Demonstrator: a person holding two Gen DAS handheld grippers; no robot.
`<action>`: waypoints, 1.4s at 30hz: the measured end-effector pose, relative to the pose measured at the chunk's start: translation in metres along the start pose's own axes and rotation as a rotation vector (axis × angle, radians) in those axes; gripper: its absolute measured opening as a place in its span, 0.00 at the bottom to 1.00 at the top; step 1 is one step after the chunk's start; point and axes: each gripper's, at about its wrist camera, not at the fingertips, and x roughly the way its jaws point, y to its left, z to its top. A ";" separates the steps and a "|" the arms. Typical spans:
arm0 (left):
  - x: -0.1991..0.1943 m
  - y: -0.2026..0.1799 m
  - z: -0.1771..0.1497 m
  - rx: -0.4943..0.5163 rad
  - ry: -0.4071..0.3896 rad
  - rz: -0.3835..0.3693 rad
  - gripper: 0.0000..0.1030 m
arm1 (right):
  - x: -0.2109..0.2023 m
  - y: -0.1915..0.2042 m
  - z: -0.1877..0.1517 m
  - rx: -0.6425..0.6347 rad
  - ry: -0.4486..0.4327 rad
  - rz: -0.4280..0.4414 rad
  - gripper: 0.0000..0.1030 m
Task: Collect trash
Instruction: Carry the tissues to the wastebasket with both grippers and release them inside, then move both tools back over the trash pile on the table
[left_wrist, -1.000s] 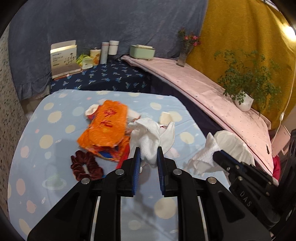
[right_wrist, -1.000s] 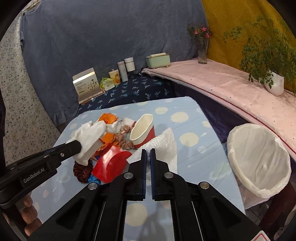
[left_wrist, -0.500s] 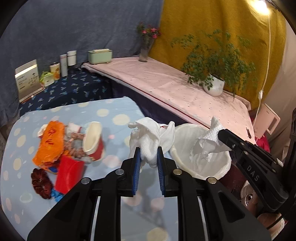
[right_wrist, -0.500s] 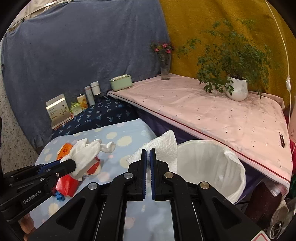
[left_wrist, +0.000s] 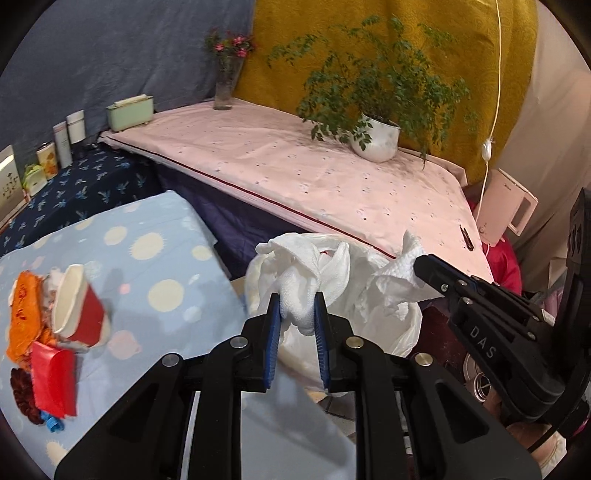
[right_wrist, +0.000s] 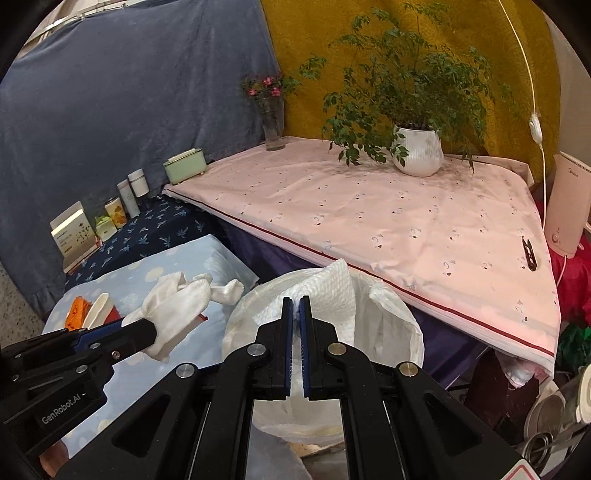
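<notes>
My left gripper (left_wrist: 297, 301) is shut on a crumpled white cloth (left_wrist: 301, 277) and holds it over the near rim of the white-lined trash bin (left_wrist: 388, 325). In the right wrist view that same cloth (right_wrist: 177, 306) hangs left of the bin (right_wrist: 391, 325), above the table edge. My right gripper (right_wrist: 296, 300) is shut on a white paper towel (right_wrist: 328, 291), held over the bin's opening. From the left wrist view the paper towel (left_wrist: 399, 269) sticks out of the right gripper's black tip above the bin.
On the blue dotted tablecloth (left_wrist: 159, 266) lie a red paper cup (left_wrist: 75, 308), orange wrapper (left_wrist: 24, 314), red packet (left_wrist: 53, 380) and dark red scrunchie (left_wrist: 22, 387). A pink-covered bench (right_wrist: 388, 221) with a potted plant (right_wrist: 417, 151) stands behind the bin.
Both grippers swung right from above the table's trash pile to the bin, each still holding its white piece. The bin now lies directly under them.
</notes>
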 end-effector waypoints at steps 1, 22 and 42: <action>0.006 -0.003 0.001 0.002 0.008 -0.006 0.17 | 0.004 -0.004 0.000 0.006 0.005 -0.004 0.04; 0.029 0.009 -0.001 -0.083 0.002 0.069 0.63 | 0.016 -0.020 -0.001 0.047 -0.005 -0.018 0.49; -0.049 0.111 -0.052 -0.268 -0.047 0.253 0.78 | -0.019 0.078 -0.018 -0.093 -0.007 0.078 0.66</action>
